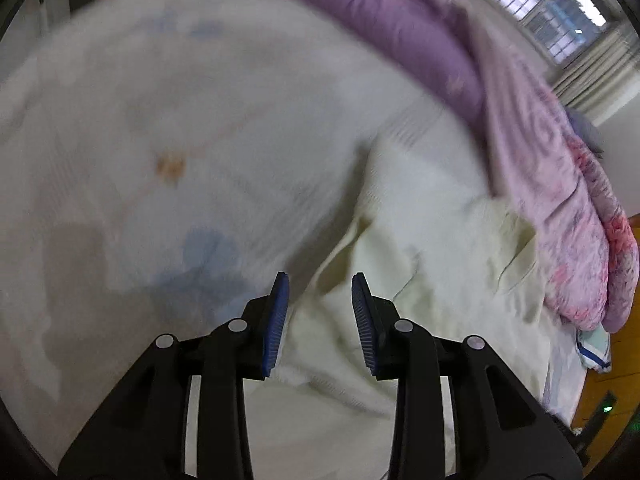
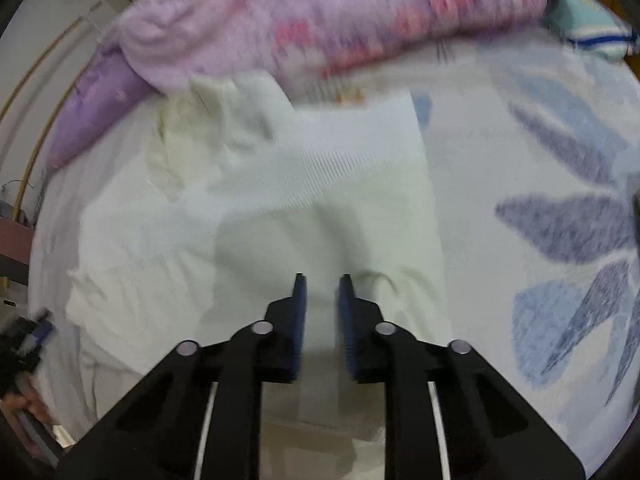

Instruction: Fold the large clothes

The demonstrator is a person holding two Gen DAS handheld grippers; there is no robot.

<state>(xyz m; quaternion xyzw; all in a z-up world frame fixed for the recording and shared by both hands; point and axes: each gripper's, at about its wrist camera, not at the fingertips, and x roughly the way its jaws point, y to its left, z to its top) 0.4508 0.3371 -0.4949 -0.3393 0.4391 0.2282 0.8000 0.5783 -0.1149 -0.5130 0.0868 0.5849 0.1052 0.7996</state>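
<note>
Left tongs (image 1: 320,280) and right tongs (image 2: 322,280): both gaping, nothing gripped, over a cream garment (image 2: 304,208) on the bed (image 2: 520,128).

Garment lies crumpled mid-bed; its far end touches the pink floral quilt (image 2: 360,12) heaped along the bed's far edge, purple pillow (image 2: 96,108) beside the quilt. Bed sheet pale with blue leaf print. Left view only: barred window (image 1: 560,12), orange floor off the right bed edge, orange stain on sheet (image 1: 170,166). Right view only: ribbed panel of garment, striped pale-blue cloth (image 2: 592,28) at the far right corner. Both views motion-blurred.
</note>
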